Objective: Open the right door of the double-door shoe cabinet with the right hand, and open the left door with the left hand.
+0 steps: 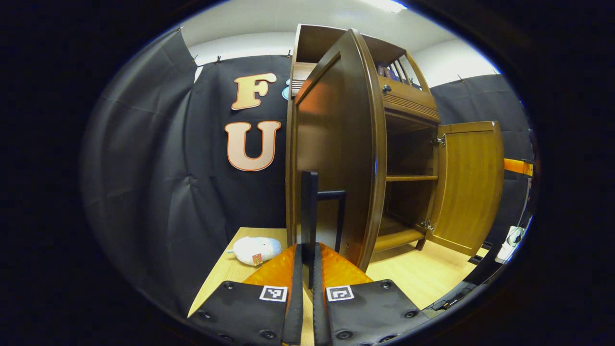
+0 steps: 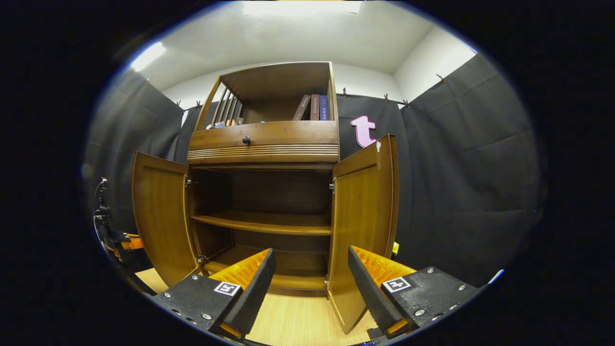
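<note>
Both doors of the shoe cabinet (image 2: 263, 144) stand open. In the right gripper view the left door (image 2: 161, 216) is swung out wide and the right door (image 2: 362, 226) is out toward the camera; the inner shelf (image 2: 262, 223) shows bare between them.

Left tongs (image 1: 307, 262) — clenched on the black handle (image 1: 310, 211) of the left door (image 1: 336, 158), both fingers pressed against its vertical bar, door edge just ahead.

Right tongs (image 2: 310, 269) — released, fingers spread wide, holding nothing, the right door's lower edge sitting in the gap between them; contact with the door can't be told.

Cabinet sits on a light wood bench (image 1: 423, 274). A white plush toy (image 1: 254, 250) lies on the bench beside the cabinet's left side. Books (image 2: 314, 107) stand in the top compartment, above a drawer with a dark knob (image 2: 246, 140).
</note>
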`<action>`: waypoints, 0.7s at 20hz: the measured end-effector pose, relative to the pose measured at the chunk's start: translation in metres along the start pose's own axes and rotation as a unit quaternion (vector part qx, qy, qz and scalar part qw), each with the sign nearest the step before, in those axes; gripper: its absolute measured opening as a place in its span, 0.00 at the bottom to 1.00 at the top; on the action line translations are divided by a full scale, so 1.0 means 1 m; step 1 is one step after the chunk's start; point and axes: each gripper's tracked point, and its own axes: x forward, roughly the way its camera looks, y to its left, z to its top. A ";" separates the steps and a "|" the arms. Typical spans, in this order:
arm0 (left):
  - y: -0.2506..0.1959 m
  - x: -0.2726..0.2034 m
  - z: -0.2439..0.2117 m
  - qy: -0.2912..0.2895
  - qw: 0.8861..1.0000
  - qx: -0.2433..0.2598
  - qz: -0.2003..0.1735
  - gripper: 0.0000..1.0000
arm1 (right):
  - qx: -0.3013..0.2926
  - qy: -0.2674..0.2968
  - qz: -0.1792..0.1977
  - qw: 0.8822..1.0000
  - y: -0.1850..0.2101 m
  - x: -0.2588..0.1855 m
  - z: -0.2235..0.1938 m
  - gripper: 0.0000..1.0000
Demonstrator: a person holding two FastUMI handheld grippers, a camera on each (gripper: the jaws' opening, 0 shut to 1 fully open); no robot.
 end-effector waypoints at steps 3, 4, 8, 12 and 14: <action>0.020 -0.001 0.002 -0.004 1.000 -0.012 -0.002 0.16 | 0.001 0.003 0.002 1.000 0.010 0.005 -0.001 0.92; 0.031 -0.001 0.003 -0.005 1.000 -0.014 0.003 0.16 | 0.000 0.004 0.003 1.000 0.013 0.006 -0.002 0.98; 0.063 -0.001 0.005 -0.010 1.000 -0.018 -0.002 0.10 | 0.006 -0.002 0.009 1.000 0.030 0.012 -0.001 0.92; 0.066 0.003 0.005 -0.008 0.999 -0.007 -0.031 0.07 | 0.009 0.001 0.024 1.000 0.056 0.021 -0.003 0.98; 0.064 0.001 0.004 -0.008 0.999 0.011 -0.048 0.07 | 0.004 0.002 0.030 1.000 0.064 0.023 -0.003 0.98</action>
